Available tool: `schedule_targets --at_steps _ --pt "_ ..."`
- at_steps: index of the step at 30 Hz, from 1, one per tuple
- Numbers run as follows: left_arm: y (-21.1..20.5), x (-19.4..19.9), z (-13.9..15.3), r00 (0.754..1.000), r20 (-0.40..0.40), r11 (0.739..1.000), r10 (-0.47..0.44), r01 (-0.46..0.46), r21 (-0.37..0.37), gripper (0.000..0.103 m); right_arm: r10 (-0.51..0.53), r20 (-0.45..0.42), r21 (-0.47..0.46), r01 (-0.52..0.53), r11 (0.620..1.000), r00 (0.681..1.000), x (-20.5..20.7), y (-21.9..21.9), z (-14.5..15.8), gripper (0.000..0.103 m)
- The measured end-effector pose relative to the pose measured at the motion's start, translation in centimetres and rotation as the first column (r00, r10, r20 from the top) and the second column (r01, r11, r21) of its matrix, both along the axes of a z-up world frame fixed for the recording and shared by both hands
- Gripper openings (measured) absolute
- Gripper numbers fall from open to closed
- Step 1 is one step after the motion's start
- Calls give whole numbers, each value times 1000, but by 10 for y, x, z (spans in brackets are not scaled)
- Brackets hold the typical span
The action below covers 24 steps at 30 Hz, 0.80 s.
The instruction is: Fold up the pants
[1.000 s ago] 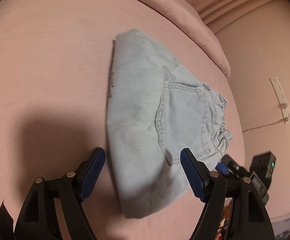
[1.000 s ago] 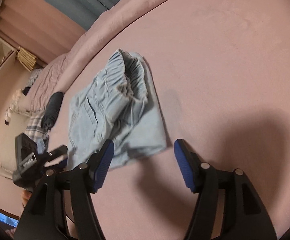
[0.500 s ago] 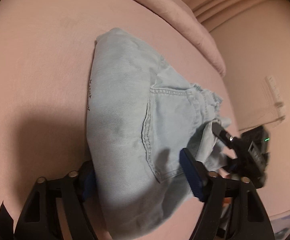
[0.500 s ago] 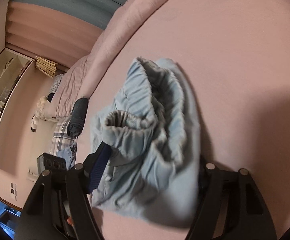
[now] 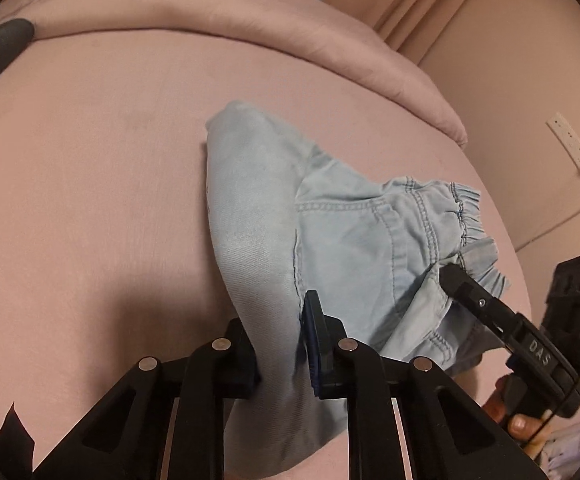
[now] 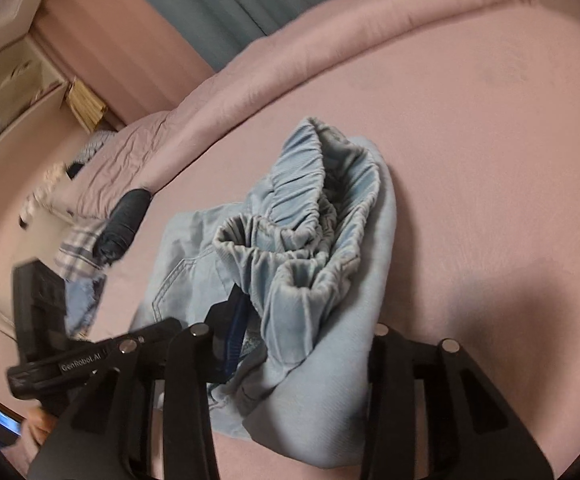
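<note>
Left gripper (image 5: 279, 344): jaws just closed, clamped on the folded edge of the light-blue denim pants (image 5: 330, 232). Right gripper (image 6: 302, 344): jaws also just closing, bunched elastic waistband (image 6: 310, 216) gripped between them. Pants lie mid-bed on the pink bedsheet (image 5: 89, 200), near edge lifted; pink duvet (image 5: 249, 32) rolled beyond.

Black grippers (image 5: 277, 344), blue-padded jaws, silver screws
</note>
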<state>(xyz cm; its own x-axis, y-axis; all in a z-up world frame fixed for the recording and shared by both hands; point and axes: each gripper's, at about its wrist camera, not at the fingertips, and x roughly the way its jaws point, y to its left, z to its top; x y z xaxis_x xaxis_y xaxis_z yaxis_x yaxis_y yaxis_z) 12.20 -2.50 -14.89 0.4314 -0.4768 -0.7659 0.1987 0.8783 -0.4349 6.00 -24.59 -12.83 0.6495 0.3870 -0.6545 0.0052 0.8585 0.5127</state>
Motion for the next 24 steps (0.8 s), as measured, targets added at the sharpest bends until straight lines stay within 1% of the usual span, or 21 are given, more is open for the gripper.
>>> schedule_targets --at_steps 4,8,15,19,24 --pt "9 -6 3 1000 17 1000 1 -1 -15 14 26 40 -127 -20 992 999 -3 20 20 38" --pt "24 -10 11 999 32 998 27 -25 -57 13 57 63 -193 -44 980 996 -4 32 34 38" --pt "64 -27 31 993 82 992 88 -80 -96 13 137 129 -273 -98 957 982 4 67 62 38" --pt "88 -39 37 987 102 989 124 -114 -98 13 178 145 -293 -129 947 973 6 84 68 38" --pt "122 -45 39 980 106 982 167 -156 -108 13 230 149 -310 -176 934 962 19 111 70 38"
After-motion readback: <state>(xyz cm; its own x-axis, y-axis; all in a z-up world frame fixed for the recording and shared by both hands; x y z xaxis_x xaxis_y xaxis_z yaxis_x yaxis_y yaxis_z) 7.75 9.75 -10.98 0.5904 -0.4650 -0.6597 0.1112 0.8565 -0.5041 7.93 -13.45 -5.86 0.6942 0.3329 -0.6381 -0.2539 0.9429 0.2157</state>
